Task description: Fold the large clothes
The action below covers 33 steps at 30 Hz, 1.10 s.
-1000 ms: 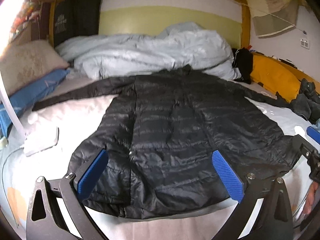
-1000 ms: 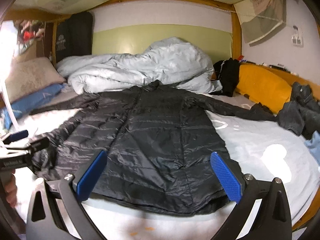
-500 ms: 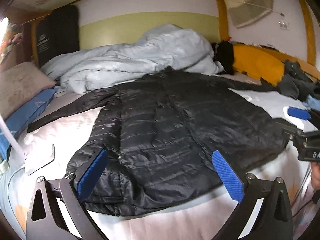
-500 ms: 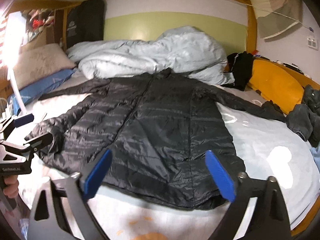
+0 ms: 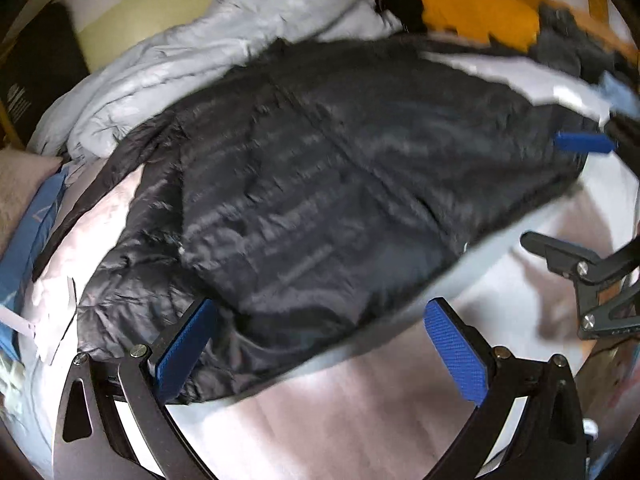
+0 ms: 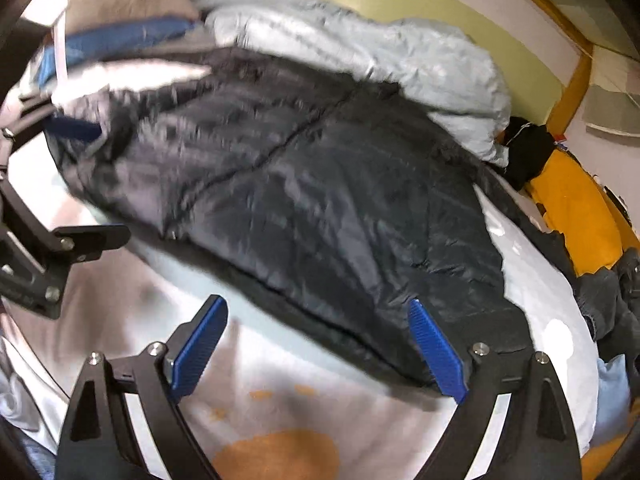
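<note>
On the black panel (image 5: 24, 80) behind the bed, white writing blurs unreadably.

Left hand-held gripper (image 5: 320, 344) jaws wide, tilted down; right hand-held gripper (image 6: 320, 348) apparently same, views blurred.

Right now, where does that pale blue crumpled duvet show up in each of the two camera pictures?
Left wrist view: the duvet fills the upper left, behind the black jacket.
Right wrist view: the duvet runs across the top centre to the right, again behind the jacket.
Shared landmark: the yellow cushion, beside the duvet's right end in both.
</note>
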Available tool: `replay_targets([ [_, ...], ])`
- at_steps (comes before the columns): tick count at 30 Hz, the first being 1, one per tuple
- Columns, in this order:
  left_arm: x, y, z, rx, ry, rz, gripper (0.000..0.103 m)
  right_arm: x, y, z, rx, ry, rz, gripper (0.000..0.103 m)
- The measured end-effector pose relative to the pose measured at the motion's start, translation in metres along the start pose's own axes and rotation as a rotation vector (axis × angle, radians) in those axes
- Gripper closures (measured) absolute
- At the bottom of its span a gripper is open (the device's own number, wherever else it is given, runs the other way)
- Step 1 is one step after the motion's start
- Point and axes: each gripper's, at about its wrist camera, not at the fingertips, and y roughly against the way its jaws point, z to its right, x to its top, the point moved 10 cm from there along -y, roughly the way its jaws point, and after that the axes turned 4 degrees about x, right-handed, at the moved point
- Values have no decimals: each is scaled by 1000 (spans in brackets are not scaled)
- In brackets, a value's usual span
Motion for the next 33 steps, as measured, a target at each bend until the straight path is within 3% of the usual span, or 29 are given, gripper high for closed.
replay_targets([
  [3, -12, -20, -8, 78, 25, -82, 0, -7, -13, 9, -36, -8, -48, 12],
  [6, -16, -26, -23, 64, 124, -104, 0, -11, -23, 25, -91, -39, -74, 11],
  [9, -16, -30, -50, 165, 171, -90, 0, -12, -26, 48, -158, -99, -78, 10],
  [12, -18, -34, -72, 185, 244, -90, 0, -13, -25, 72, -228, -157, -80, 10],
  [15, -14, -32, -88, 279, 220, -49, 4, -13, -23, 92, -241, -243, -70, 11],
  [16, -11, -31, -92, 319, 204, -32, 15, -14, -23, 94, -235, -260, -66, 21],
  [17, -9, -29, -95, 353, 191, -16, 34, -13, -22, 96, -226, -277, -59, 40],
  [18, -7, -27, -96, 369, 185, -6, 43, -12, -21, 97, -215, -286, -50, 51],
  [19, -5, -26, -98, 366, 186, 5, 61, -11, -21, 97, -203, -293, -39, 74],
  [20, -3, -24, -97, 344, 192, 20, 76, -10, -20, 96, -193, -297, -26, 90],
  [23, 2, -17, -101, 362, 181, 48, 95, -4, -10, 96, -229, -291, 33, 97],
  [30, 18, 51, -110, 402, 201, 189, 97, 12, 49, 100, -254, -326, 199, 98],
  [33, 5, 77, -109, 396, 205, 176, 97, 8, 78, 91, -220, -331, 227, 98],
])
